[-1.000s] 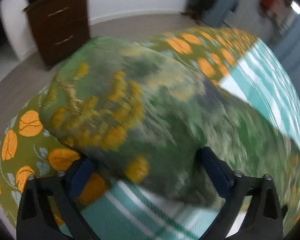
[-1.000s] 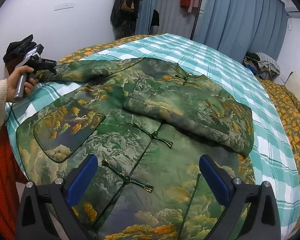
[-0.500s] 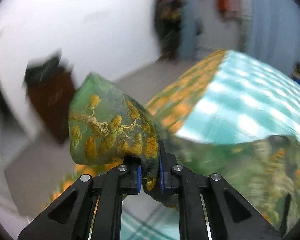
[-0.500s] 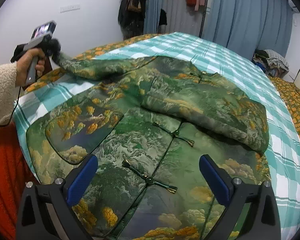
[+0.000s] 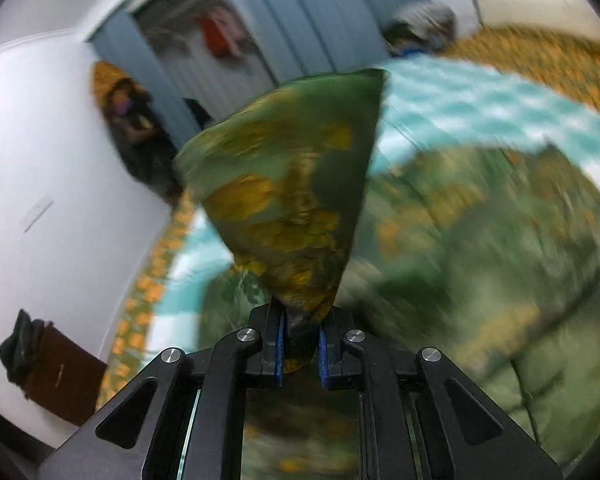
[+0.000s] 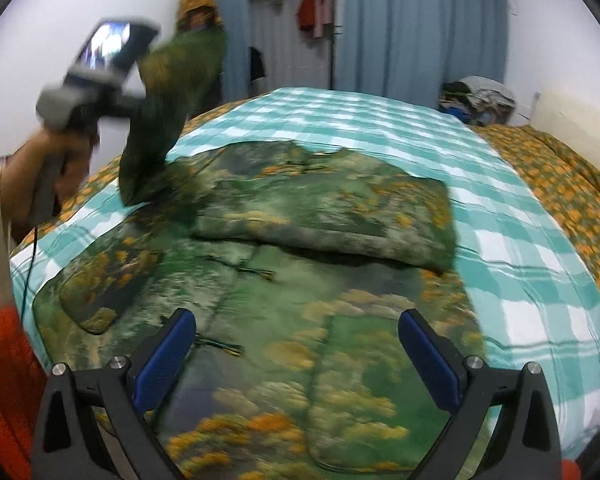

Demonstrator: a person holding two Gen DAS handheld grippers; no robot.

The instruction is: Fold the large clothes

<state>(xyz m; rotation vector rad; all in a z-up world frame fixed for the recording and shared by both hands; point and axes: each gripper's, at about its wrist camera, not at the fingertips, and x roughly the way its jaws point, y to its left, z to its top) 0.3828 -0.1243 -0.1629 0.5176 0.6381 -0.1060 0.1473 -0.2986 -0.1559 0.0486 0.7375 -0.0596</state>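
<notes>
The left gripper (image 5: pixel 299 350) pinches the end of the sleeve (image 6: pixel 168 112) and holds it high over the left side of the bed (image 6: pixel 380 120). The sleeve hangs down to the green jacket (image 6: pixel 300 320), which lies flat with its long way pointing from near to far (collar far). The right gripper (image 6: pixel 298 358) hovers over the hem, fingers spread wide, holding nothing.

Raised sleeve (image 6: pixel 168 120) blocks the upper left of the right wrist view; bare checked bed (image 6: pixel 520 240) at right offers passage beside the jacket (image 6: pixel 320 320).
</notes>
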